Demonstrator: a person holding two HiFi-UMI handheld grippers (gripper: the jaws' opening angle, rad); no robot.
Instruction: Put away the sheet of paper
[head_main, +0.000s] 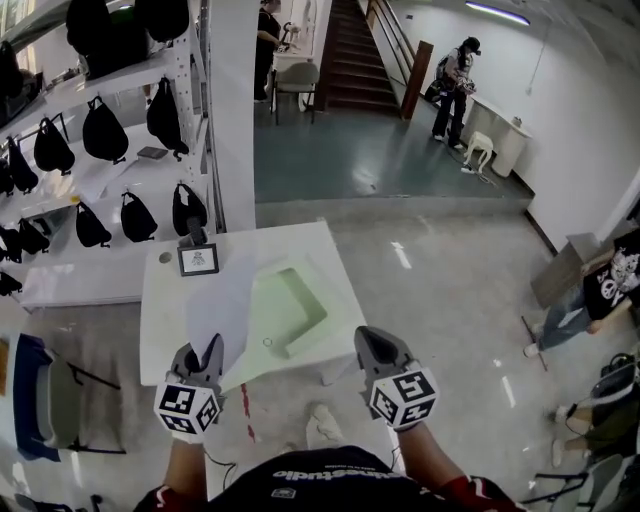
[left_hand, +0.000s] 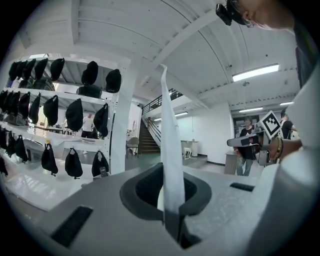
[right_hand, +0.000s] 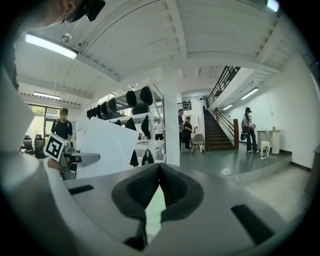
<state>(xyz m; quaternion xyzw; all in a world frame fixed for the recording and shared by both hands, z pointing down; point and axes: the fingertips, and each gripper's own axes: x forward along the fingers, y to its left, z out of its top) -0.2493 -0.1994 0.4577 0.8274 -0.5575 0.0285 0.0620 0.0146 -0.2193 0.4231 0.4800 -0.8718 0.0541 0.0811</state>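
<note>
Sheet of paper (head_main: 222, 300): held on edge above the left part of the white table (head_main: 300, 245).
Left gripper (head_main: 210, 348): fingers clamped on the sheet's near edge.
Right gripper (head_main: 373, 342): fingers closed, nothing between them.

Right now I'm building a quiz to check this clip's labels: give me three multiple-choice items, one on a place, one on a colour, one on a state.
1. Where does the pale green tray lie?
A) on the white table
B) on the floor
C) on a shelf

2. What colour are the hanging bags?
A) red
B) black
C) white

3. What is the left tool doing?
A) standing open, empty
B) gripping a bag
C) shut on the sheet of paper

Answers:
1 A, it rests on the tabletop.
2 B, every one is black.
3 C, its jaws pinch the sheet's edge.
</note>
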